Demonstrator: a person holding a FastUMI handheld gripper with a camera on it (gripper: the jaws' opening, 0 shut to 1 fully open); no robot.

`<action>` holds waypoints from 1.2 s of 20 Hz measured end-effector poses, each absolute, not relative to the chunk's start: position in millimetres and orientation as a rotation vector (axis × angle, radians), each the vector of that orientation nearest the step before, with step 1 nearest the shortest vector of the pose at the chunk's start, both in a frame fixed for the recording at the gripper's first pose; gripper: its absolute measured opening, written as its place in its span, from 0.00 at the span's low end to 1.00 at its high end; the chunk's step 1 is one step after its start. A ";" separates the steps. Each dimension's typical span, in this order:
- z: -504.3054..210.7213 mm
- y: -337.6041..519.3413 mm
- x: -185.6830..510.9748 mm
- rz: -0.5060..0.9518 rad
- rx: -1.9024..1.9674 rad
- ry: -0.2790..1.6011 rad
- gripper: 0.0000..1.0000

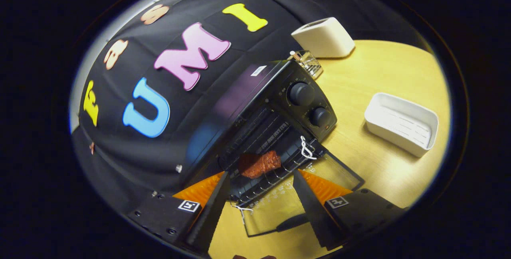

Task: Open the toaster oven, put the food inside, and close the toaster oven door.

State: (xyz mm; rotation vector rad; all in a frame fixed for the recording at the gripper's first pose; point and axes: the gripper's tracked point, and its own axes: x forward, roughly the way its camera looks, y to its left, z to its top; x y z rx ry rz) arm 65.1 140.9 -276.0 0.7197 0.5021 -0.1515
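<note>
Pale wooden table [383,75] fills the right side of the frame, with black booth cloth [131,155] behind it on the left. One black toaster oven [255,103] sits at the centre, tilted in this view, with two round knobs [301,93] on its control panel. Its glass door [279,207] hangs open and flat toward the camera, handle nearest. One piece of reddish-brown food [258,164] lies on the wire rack [275,171] at the oven's mouth, just ahead of the fingers. The gripper [261,179] is spread wide, one finger on each side of the door, holding nothing. To the right of the oven lies one white tray [401,123], well apart. In the upper part, beyond the oven, stand one white toaster [323,37] and one clear glass container [309,63], which touches the oven's far corner.
</note>
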 end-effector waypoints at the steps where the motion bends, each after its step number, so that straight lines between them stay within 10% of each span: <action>1: -279.7 140.8 54.7 -0.154 0.622 0.516 0.98; 24: -396.7 196.4 -47.9 -0.032 0.023 0.854 1.00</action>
